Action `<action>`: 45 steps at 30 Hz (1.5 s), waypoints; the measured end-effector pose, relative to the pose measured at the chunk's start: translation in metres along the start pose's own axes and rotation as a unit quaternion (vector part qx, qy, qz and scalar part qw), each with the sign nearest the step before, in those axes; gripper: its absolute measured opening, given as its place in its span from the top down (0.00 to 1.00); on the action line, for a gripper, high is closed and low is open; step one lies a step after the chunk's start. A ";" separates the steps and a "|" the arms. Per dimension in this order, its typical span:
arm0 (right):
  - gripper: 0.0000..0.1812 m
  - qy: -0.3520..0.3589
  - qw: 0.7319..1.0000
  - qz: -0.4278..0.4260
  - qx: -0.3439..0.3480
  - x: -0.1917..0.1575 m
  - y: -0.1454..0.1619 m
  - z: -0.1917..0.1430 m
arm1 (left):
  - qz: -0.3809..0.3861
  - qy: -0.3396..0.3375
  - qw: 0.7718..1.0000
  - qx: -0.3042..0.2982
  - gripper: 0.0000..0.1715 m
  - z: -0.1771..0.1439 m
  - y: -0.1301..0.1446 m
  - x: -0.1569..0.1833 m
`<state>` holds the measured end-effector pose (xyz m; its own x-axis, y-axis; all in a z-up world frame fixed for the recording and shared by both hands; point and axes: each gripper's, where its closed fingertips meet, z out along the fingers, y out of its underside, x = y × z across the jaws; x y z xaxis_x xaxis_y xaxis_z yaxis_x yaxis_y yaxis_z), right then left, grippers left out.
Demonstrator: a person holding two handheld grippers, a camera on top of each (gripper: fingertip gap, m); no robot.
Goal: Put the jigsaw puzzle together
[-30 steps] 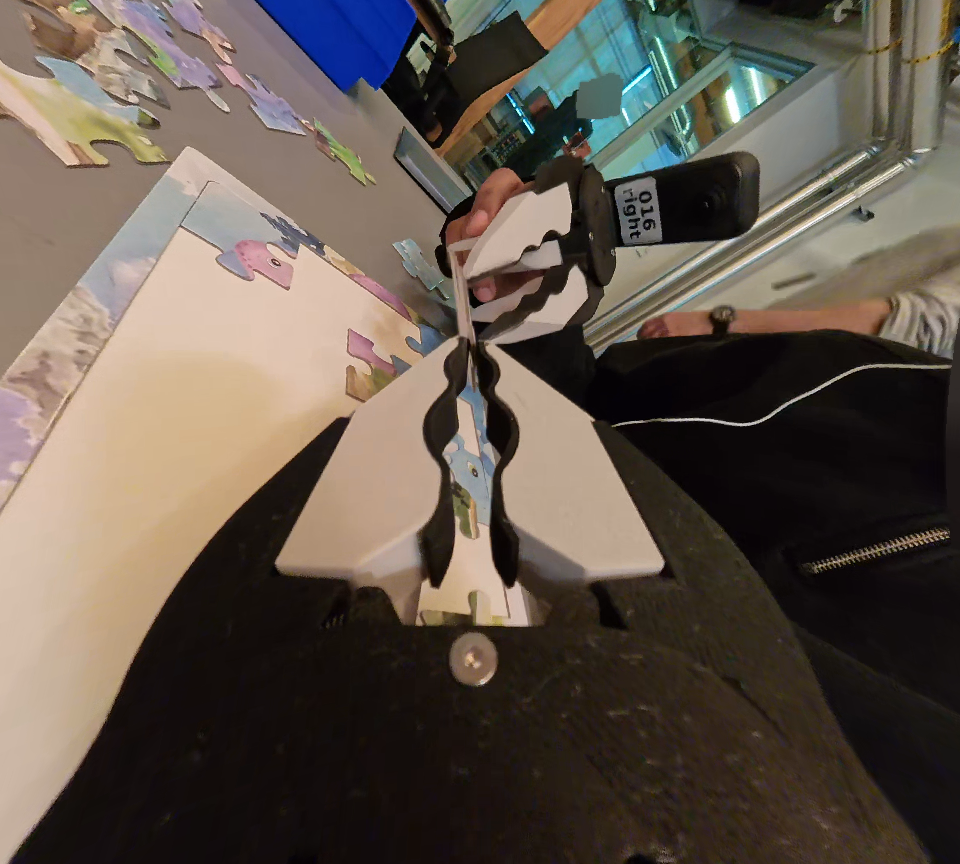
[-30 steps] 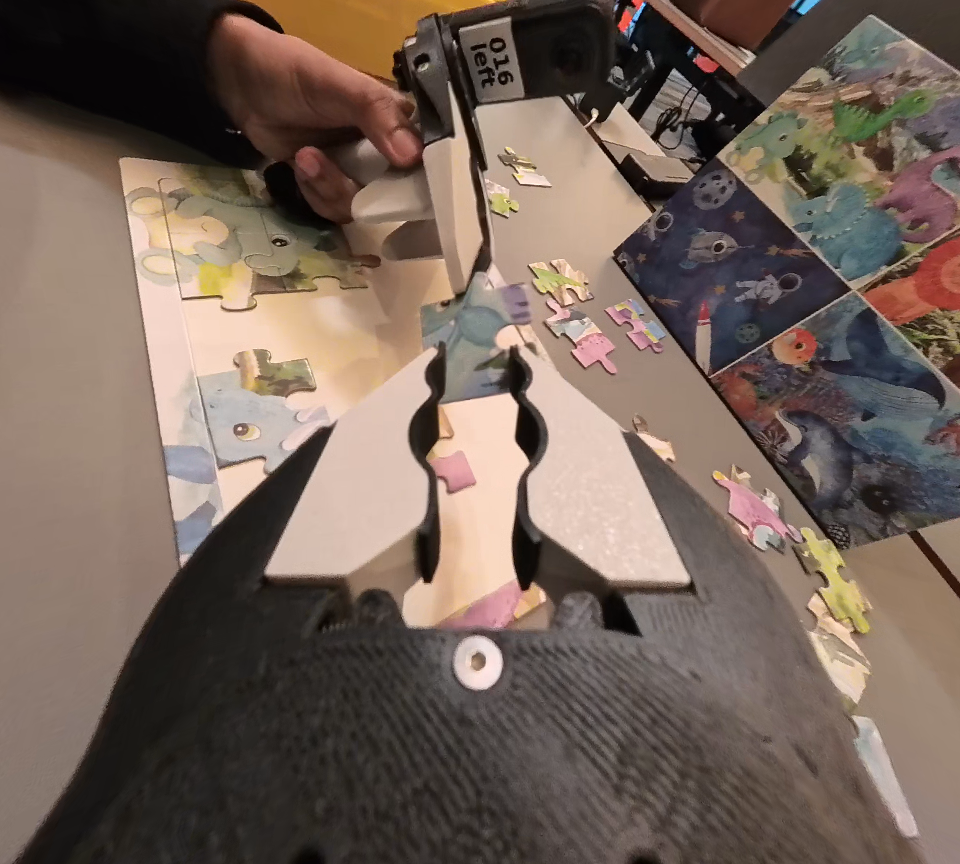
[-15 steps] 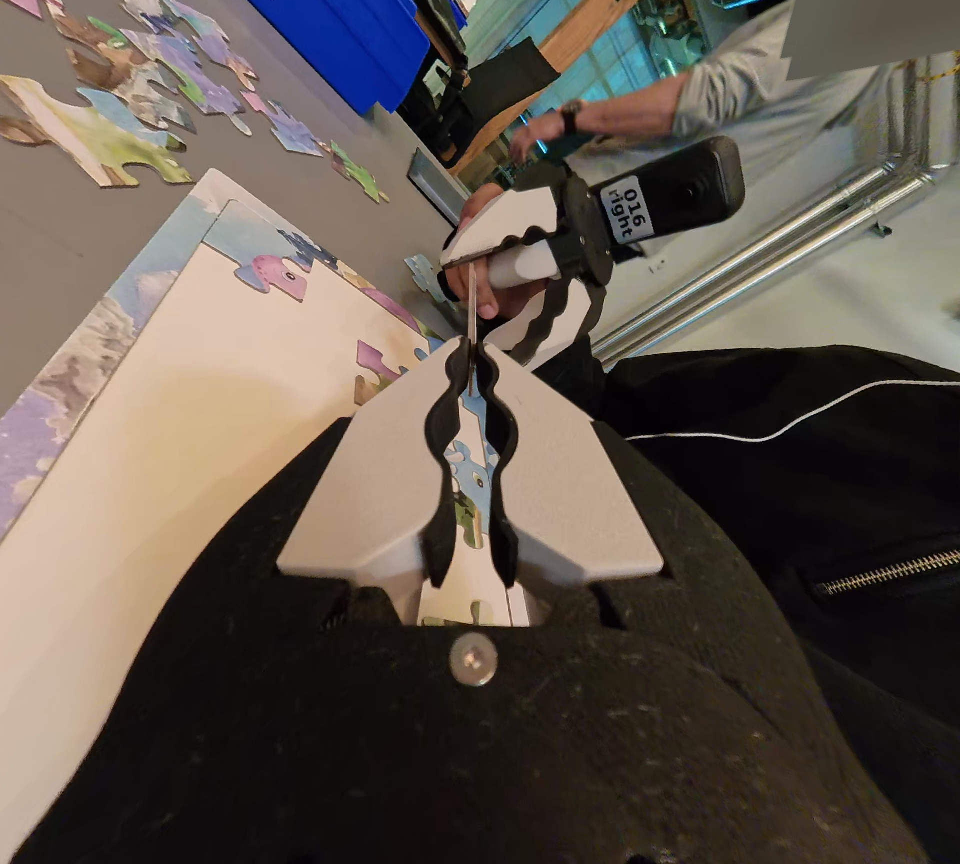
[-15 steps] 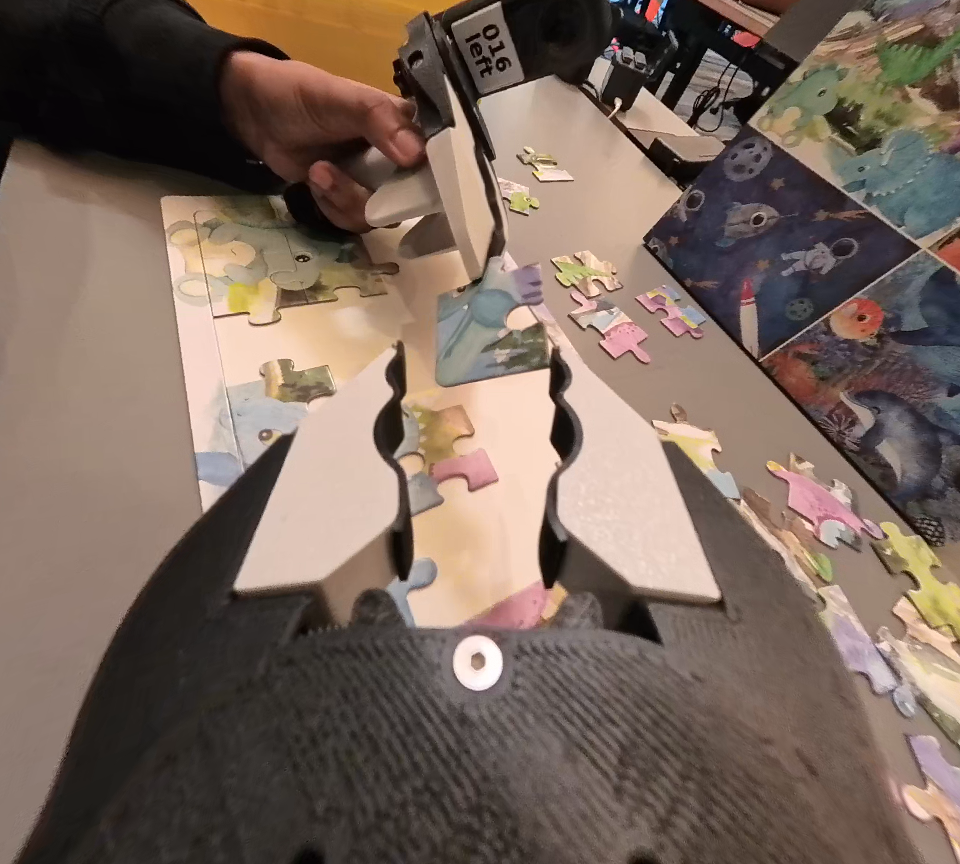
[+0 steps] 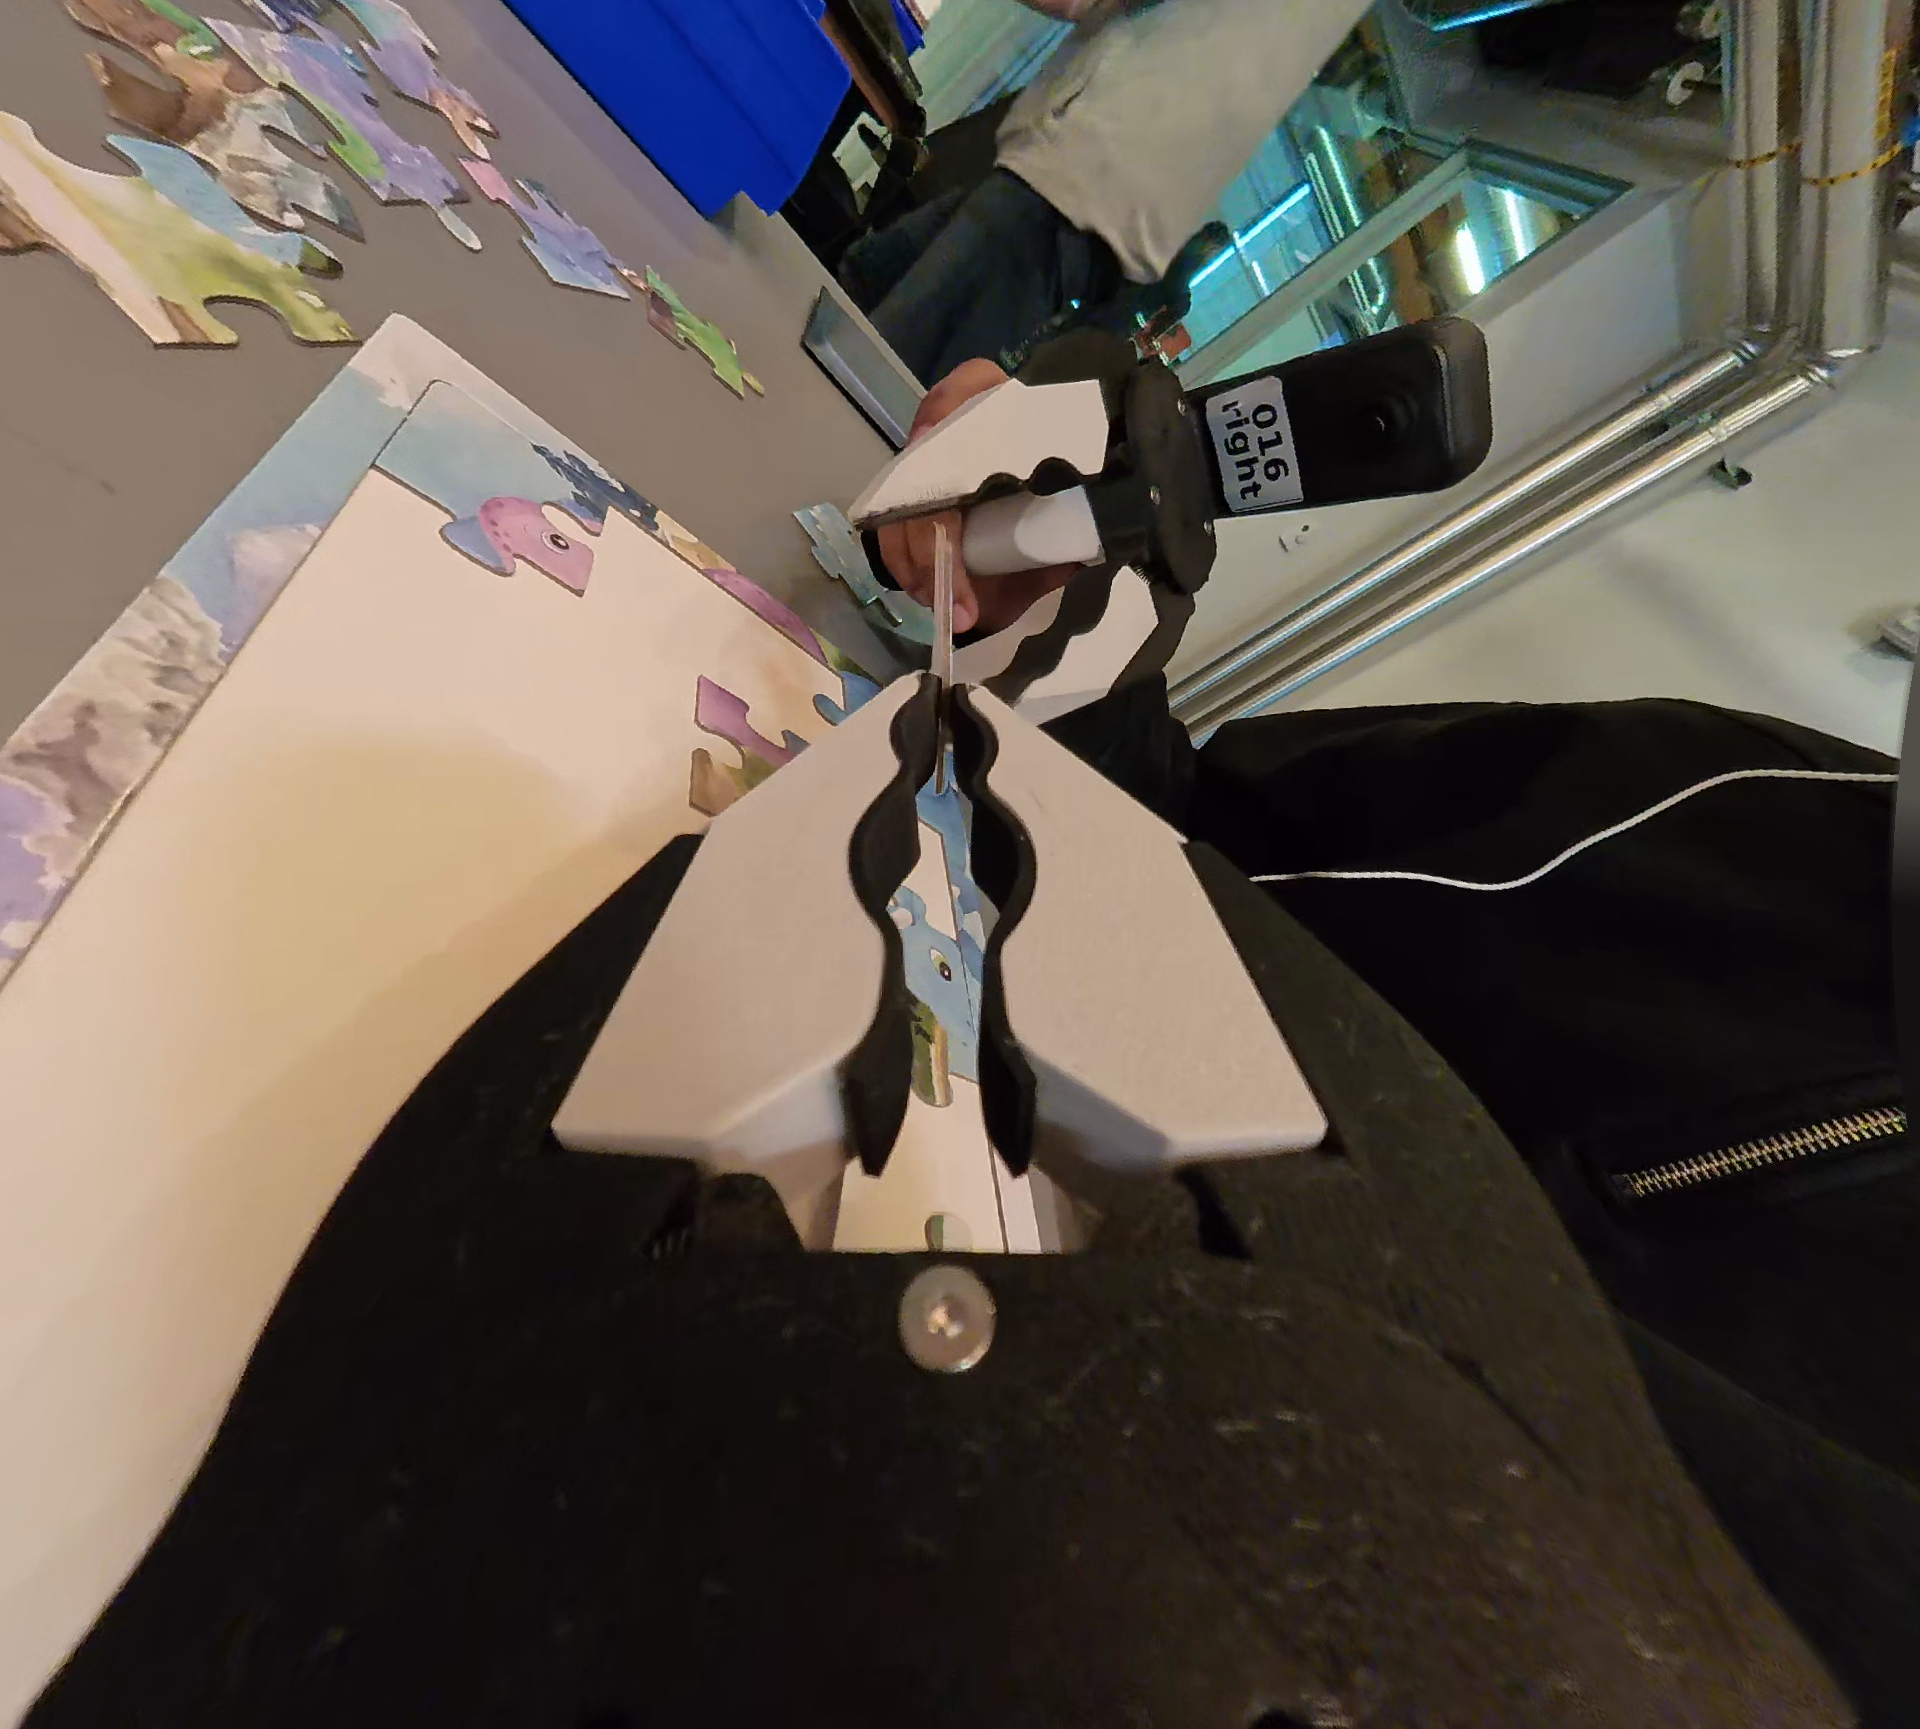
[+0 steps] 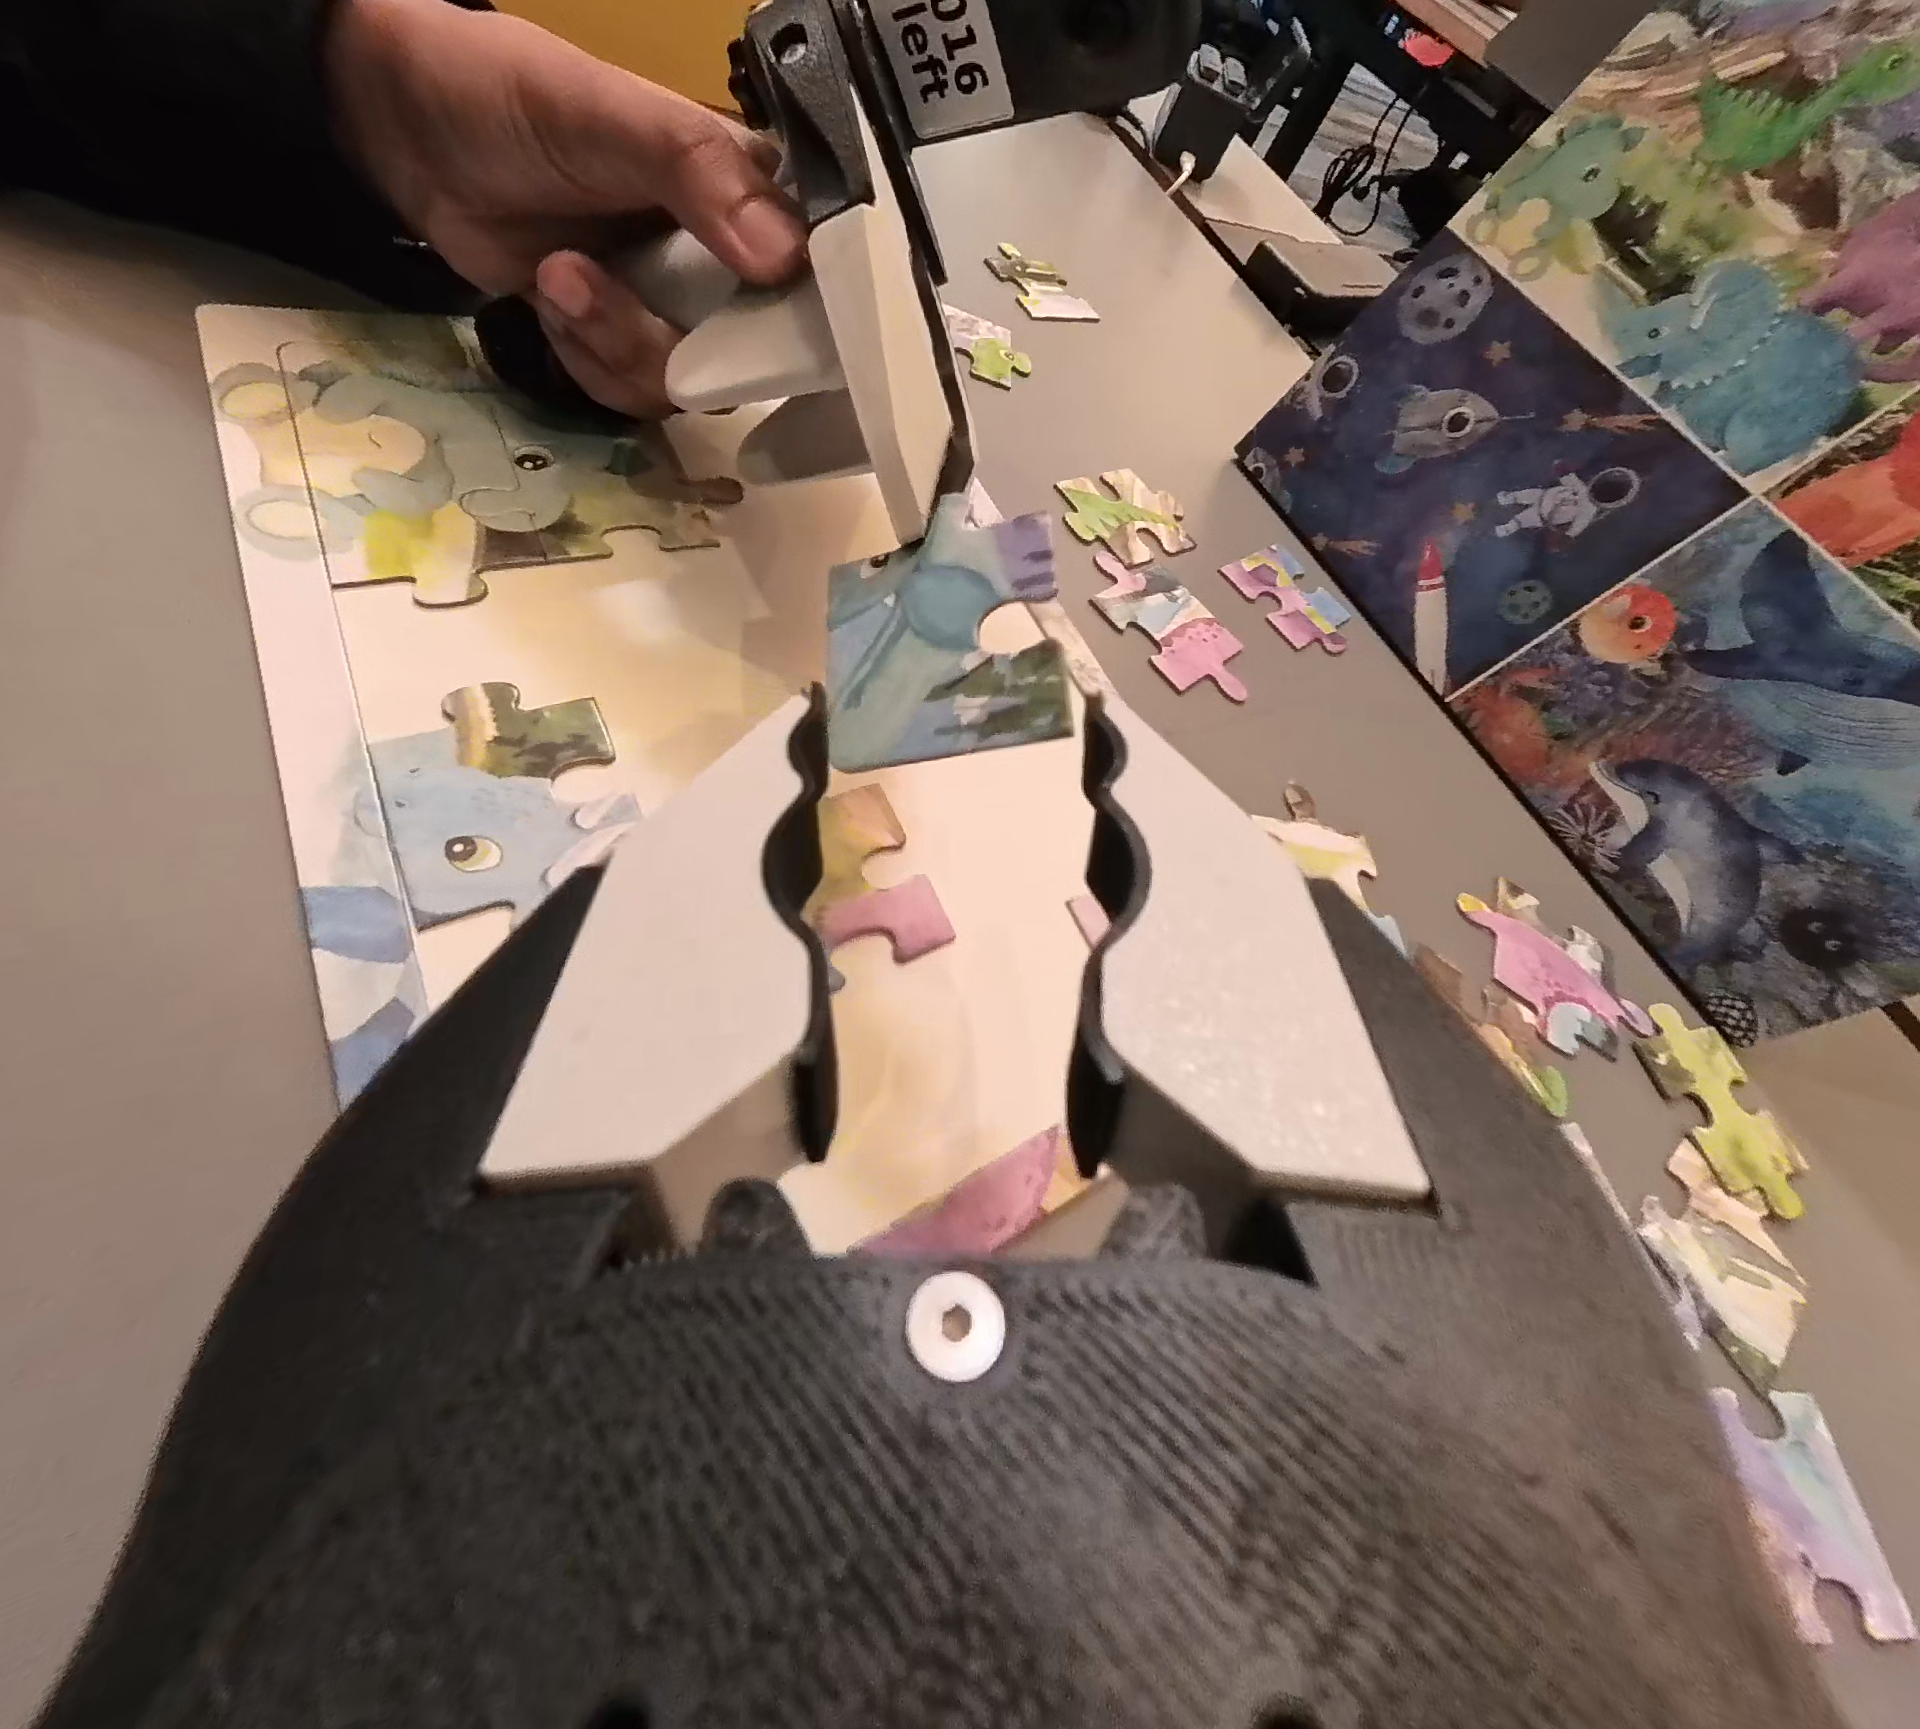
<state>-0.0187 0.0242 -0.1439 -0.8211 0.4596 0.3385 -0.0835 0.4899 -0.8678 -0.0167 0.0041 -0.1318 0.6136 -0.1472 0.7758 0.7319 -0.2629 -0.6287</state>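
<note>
— Left hand-held gripper (image 5: 943, 703): how is it set, and what is carried?

— Its jaws are pinched almost together on a puzzle piece (image 6: 940, 656), gripped at the piece's far edge. In the left wrist view the piece is seen edge-on as a thin sliver; in the right wrist view it is seen face-on, blue and green with a purple corner, hanging down from the fingertips above the puzzle board (image 6: 301, 671).

— And the right hand-held gripper (image 6: 951, 723)?

— It is spread wide and nothing is held in it. The piece's near edge lies just beyond its fingertips, roughly centred between them.

— Which relation is the coming move judged to turn on?

— The piece lies straight ahead of the right hand-held gripper, on the far side, with its flat face turned toward that gripper and its longer side running down from the left one's grip. The left hand-held gripper is plainly the nearer, being already on it. Whether a handover or a guided placement is meant cannot be told.

— Where is the rest of the puzzle?

— On the board a joined group (image 6: 488, 474) is seated at the far left corner, and a blue piece with an eye (image 6: 478, 806) lies nearer. Loose pieces (image 6: 1195, 609) are scattered on the desk (image 6: 125, 640) to the right.
</note>
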 end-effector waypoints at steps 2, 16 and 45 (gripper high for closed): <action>0.74 0.004 1.000 0.003 0.002 0.002 0.000 -0.001 | 0.000 0.000 1.000 0.001 1.00 -0.001 0.000 0.000; 0.71 0.016 1.000 -0.009 0.014 0.004 -0.005 -0.004 | -0.008 -0.014 1.000 0.006 1.00 -0.002 -0.002 -0.005; 0.79 0.066 0.997 -0.027 0.013 0.018 -0.005 -0.008 | -0.027 0.009 0.999 -0.043 1.00 0.012 0.018 0.001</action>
<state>-0.0284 0.0359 -0.1311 -0.7339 0.5274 0.4281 -0.1411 0.4982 -0.8555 0.0009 0.0104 -0.1433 0.5670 -0.1478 0.8104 0.7359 -0.3511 -0.5789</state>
